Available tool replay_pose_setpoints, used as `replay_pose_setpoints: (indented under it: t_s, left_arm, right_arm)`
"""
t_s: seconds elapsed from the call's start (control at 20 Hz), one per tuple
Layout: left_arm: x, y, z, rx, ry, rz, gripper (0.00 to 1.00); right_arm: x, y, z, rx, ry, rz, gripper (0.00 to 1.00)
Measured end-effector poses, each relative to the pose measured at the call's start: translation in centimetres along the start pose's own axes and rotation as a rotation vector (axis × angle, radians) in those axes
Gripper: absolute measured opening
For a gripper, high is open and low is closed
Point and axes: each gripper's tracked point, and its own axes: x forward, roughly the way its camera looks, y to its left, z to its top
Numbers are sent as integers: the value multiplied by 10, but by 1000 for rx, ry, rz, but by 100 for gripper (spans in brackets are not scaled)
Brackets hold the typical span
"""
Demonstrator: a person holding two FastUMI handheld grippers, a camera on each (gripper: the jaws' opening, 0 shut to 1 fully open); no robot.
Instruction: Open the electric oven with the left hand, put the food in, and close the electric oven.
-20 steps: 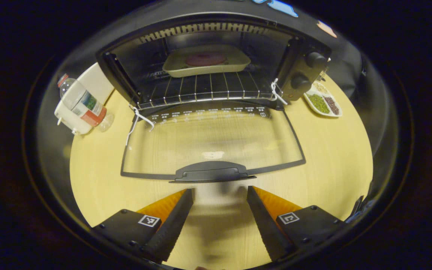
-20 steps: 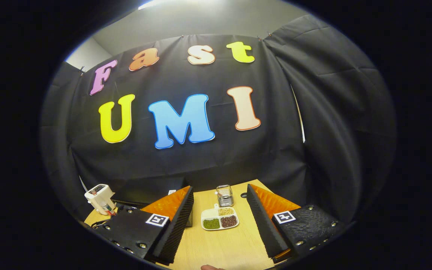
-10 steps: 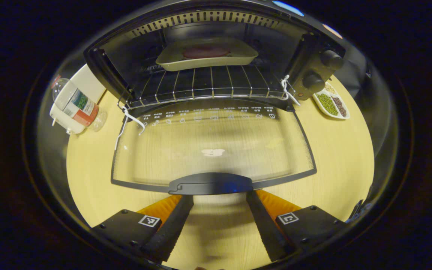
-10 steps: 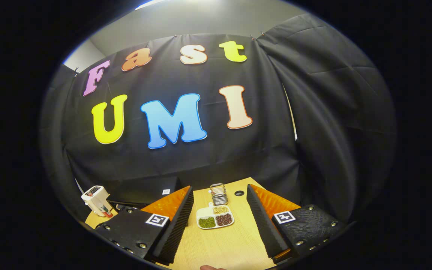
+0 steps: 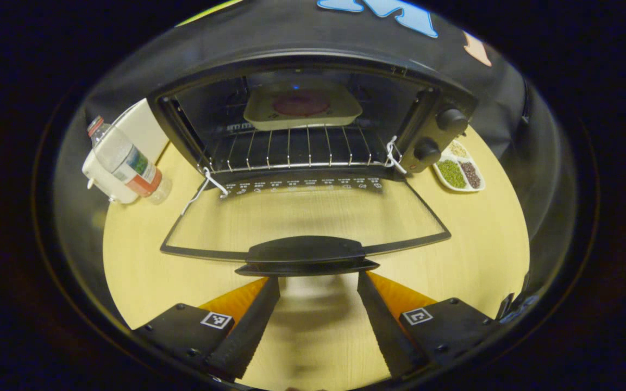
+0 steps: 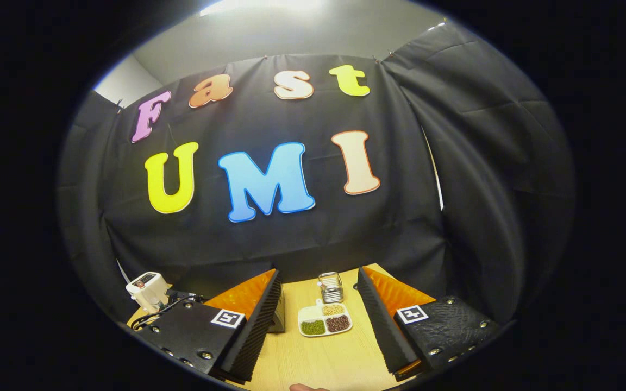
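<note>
Glass oven door (image 5: 302,217) folded flat, tray of food (image 5: 302,106) on rack at 12 o'clock.
Left gripper (image 5: 318,307) spread apart behind handle (image 5: 305,255), placed for lifting; right gripper (image 6: 318,320) agape, idle.

Too small to tell: printed marks along the far edge of the oven door (image 5: 302,217). Partly hidden behind the bottle (image 5: 125,163): a white appliance (image 5: 98,182). Food (image 5: 301,104) dim, unidentifiable.
</note>
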Motion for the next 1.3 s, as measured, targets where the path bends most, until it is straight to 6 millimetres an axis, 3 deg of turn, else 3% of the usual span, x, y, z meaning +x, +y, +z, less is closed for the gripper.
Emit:
replay_pose_setpoints:
  t_s: [0.6,0.85,0.95,1.0,1.05,1.2,1.3]
  left_arm:
    - [-26,12,50,-3,-170,72,98]
    - [-46,16,81,-17,-272,122,100]
    - [-72,14,95,-17,-356,139,94]
    - [-89,7,101,-24,-410,134,100]
    - [-111,-2,109,-37,-474,122,98]
    - [-190,-17,123,-76,-675,112,100]
    - [-252,-25,130,-90,-824,124,98]
  right_arm:
    - [-4,-14,2,-47,-17,-4,87]
    - [-3,-21,2,-67,-12,15,87]
    - [0,-21,2,-73,-7,36,87]
    - [1,-21,2,-77,-6,54,87]
    - [2,-19,2,-82,-4,73,87]
    - [10,-10,6,-83,-4,143,87]
    - [12,2,16,-80,-18,198,87]
